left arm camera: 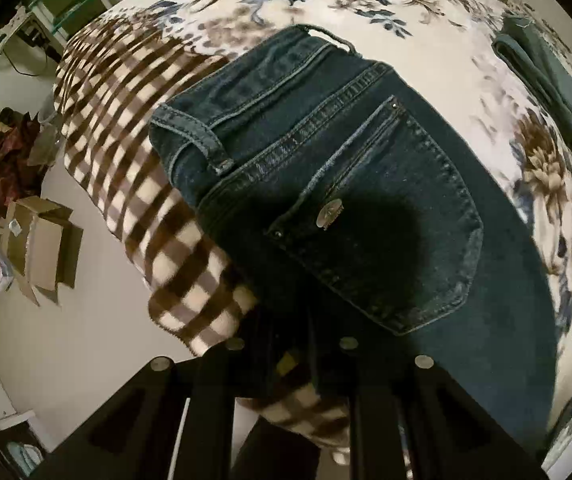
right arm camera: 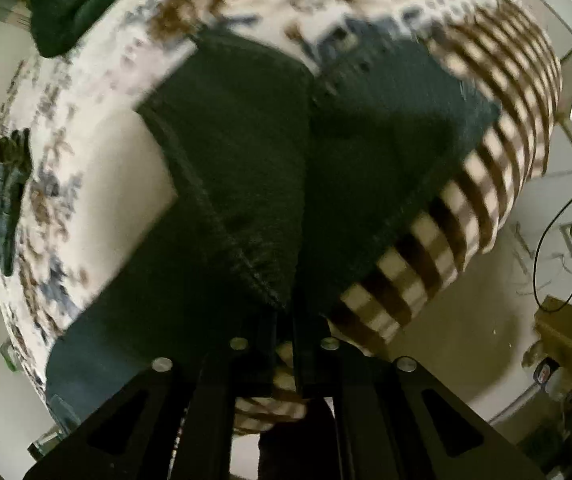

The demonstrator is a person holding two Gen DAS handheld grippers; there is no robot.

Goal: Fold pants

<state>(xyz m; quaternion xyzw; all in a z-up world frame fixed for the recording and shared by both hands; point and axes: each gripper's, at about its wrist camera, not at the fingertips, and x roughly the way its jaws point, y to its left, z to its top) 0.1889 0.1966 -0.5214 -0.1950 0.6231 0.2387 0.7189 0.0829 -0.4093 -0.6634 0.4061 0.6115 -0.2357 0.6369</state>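
Note:
Dark blue jeans (left arm camera: pixel 350 200) lie on a bed with a floral cover (left arm camera: pixel 326 0), back pocket and waistband facing up. My left gripper (left arm camera: pixel 290 344) is low at the near edge of the jeans, its dark fingers in shadow; whether it holds denim is unclear. In the right wrist view the jeans (right arm camera: pixel 246 168) are blurred, with a folded leg edge running down to my right gripper (right arm camera: pixel 286 320), whose fingers stand close together around that denim edge.
A brown-and-cream checked blanket (left arm camera: pixel 126 152) hangs over the bed's side and also shows in the right wrist view (right arm camera: pixel 486 168). Another folded garment (left arm camera: pixel 546 92) lies at the far right of the bed. Cardboard boxes (left arm camera: pixel 42 244) and clutter stand on the floor.

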